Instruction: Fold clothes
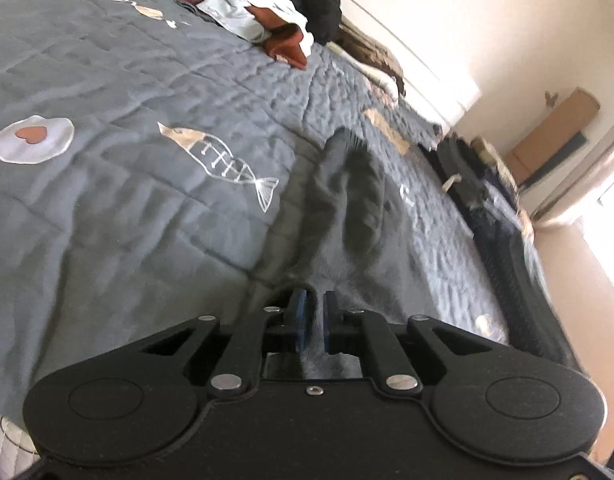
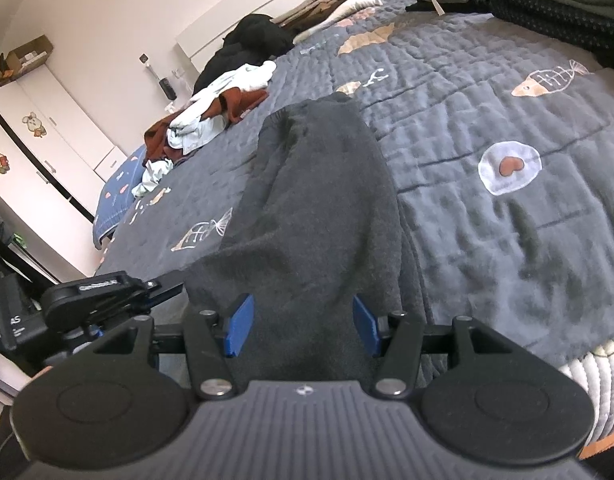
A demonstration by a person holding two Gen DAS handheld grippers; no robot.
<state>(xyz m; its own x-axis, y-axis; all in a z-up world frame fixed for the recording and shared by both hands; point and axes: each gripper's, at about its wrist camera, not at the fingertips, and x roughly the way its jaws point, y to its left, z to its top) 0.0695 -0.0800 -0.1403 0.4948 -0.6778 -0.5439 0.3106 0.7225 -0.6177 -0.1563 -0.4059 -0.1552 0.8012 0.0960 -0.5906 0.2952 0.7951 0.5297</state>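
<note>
The dark grey sock (image 2: 319, 200), a soft fuzzy knit, lies on the bed's quilted grey coverlet (image 2: 487, 240), stretching straight ahead of both sets of fingers. The left gripper (image 1: 312, 322) has its 2 blue fingers (image 1: 300, 320) nearly closed, pinching a thin fold of the sock's near edge. The right gripper (image 2: 299, 322) stands about half open, its fingers (image 2: 239, 320) flanking the sock's near end; whether they press on it I cannot tell. It looks light, limp and clingy, so it should drape and bunch; its near corners seem the best hold. Ahead and beside lie unfolded clothes (image 2: 211, 120).
</note>
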